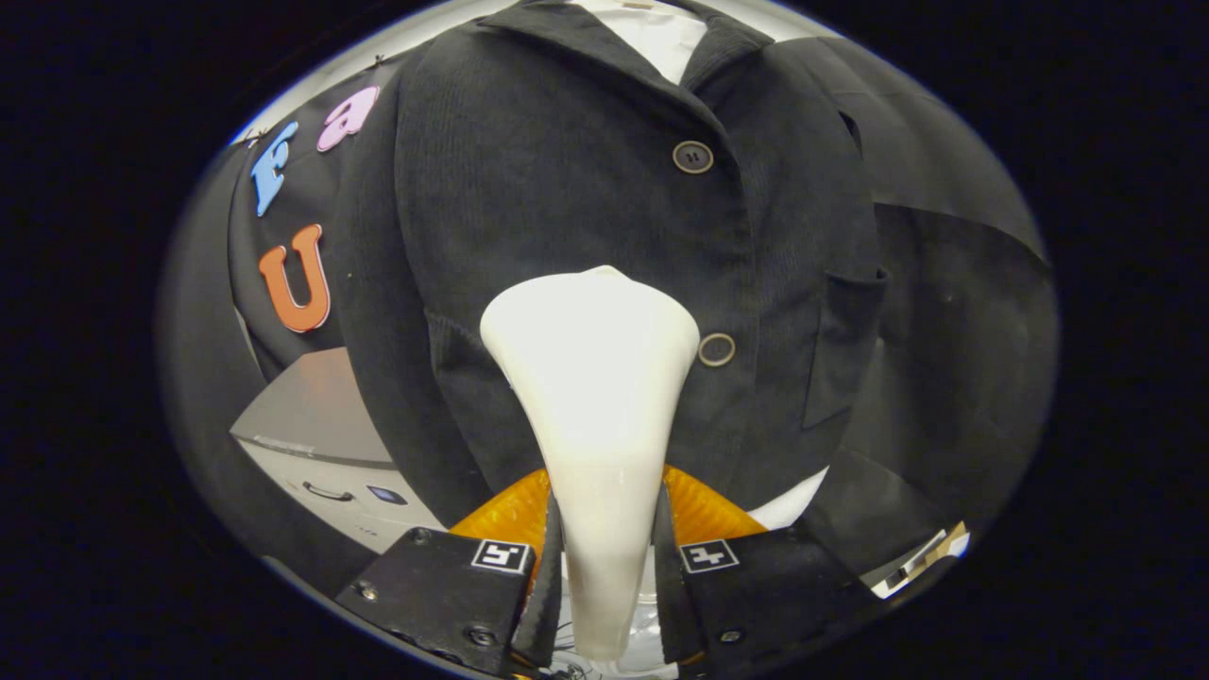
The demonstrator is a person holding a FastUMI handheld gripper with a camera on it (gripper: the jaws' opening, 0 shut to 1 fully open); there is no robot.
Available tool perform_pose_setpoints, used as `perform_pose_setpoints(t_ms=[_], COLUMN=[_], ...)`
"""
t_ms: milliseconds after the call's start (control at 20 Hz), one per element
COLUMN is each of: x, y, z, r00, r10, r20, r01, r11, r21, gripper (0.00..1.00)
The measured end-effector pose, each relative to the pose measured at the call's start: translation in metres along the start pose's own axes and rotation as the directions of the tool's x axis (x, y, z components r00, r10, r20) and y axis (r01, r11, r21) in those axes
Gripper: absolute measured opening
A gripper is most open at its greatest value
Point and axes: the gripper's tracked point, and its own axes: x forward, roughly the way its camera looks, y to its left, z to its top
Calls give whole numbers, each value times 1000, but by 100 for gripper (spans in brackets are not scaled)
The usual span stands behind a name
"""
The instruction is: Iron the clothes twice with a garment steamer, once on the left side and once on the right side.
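A dark corduroy jacket (567, 170) hangs upright just ahead, buttoned down its front over a white shirt (656, 33) at the collar. My gripper (604, 567) is shut on the white garment steamer (595, 378), both fingers pressing its narrow neck. The steamer's wide head points up and lies against the jacket's front panel left of the button row, level with the lower button (716, 349). An upper button (692, 157) sits higher on the placket. A chest pocket (841, 340) is to the right of the buttons.
A white cabinet (321, 444) with a dark handle stands low to the left, behind the jacket's sleeve. The black booth wall (954, 312) hangs behind the jacket on both sides. A pale strip (921, 562) shows low at the right.
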Motion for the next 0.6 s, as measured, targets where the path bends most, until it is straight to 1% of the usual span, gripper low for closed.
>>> perform_pose_setpoints(t_ms=[600], x=[14], y=[-7], z=[-63], r00=[995], r10=[-31], r20=[-95], r01=[28], r11=[999], r21=[-32], gripper=[44])
